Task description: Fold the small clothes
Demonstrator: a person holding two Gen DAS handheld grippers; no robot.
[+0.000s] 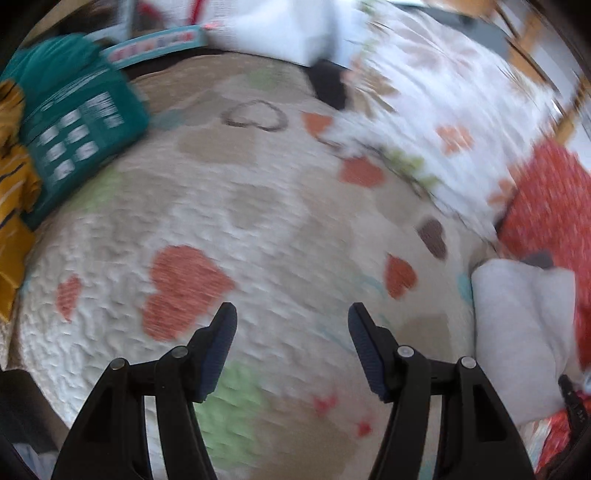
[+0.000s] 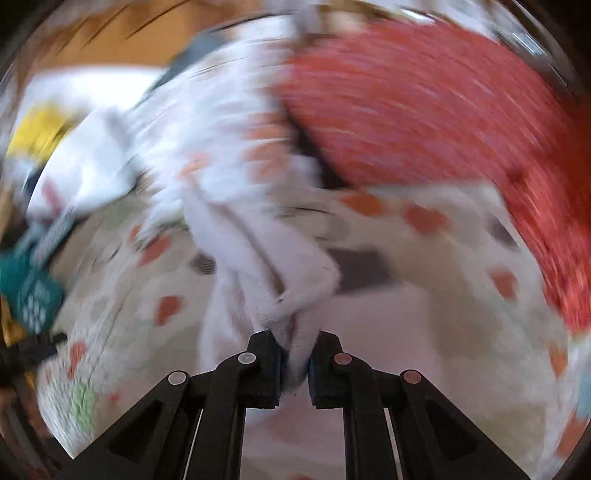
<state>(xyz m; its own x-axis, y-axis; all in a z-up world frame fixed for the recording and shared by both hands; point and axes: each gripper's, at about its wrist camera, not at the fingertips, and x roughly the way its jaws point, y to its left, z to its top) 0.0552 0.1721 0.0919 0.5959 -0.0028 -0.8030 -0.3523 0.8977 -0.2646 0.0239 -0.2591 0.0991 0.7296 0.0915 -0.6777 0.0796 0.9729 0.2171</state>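
Note:
My right gripper is shut on a small white garment, which hangs bunched and stretched out from the jaws above the bed; the view is motion-blurred. The same white garment shows at the right edge of the left wrist view, with the other gripper's dark tip beside it. My left gripper is open and empty, jaws wide apart, just above the heart-patterned quilt.
A teal package and a mustard-yellow garment lie at the left of the quilt. A red patterned cloth and a white flowered pillow lie at the right and back. A white bag stands behind.

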